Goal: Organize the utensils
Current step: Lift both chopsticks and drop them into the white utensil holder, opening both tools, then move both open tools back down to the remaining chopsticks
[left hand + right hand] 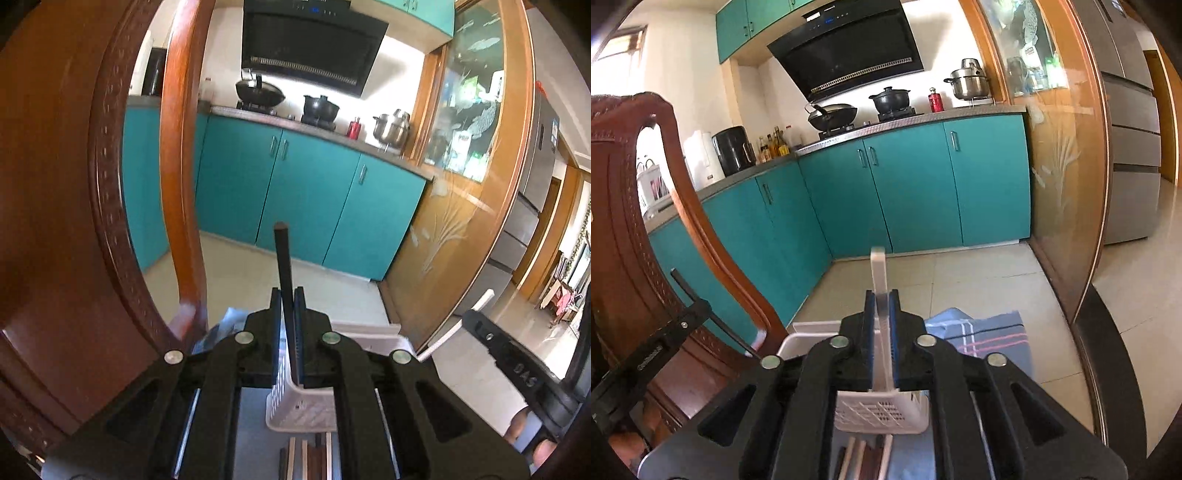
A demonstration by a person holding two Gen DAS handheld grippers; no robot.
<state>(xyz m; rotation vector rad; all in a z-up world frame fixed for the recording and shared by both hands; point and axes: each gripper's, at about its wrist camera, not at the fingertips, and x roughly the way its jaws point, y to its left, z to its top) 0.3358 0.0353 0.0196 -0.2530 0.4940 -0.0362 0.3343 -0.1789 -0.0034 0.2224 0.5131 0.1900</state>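
Your left gripper (pixel 289 332) has its fingers clenched on a black chopstick (pixel 283 266), centre frame. Only the right view shows your right gripper (pixel 882 332) grasping a white chopstick (pixel 880 291), plus a blue checked cloth (pixel 990 336) at right. White basket (pixel 879 413) sits just below both, more chopsticks (pixel 864 461) beneath. Carved wooden chair (pixel 66 221) crowds the left. Gripper lettering is unreadable.

Teal cabinets (pixel 912 184) far, black range hood (pixel 849 48), red bottle (pixel 936 100), reddish-brown carved chair (pixel 624 206) left, white perforated basket (pixel 882 413) near, black chopstick (pixel 284 266), white chopstick (pixel 880 280), blue cloth (pixel 990 336) with pink-white plaid stripes.
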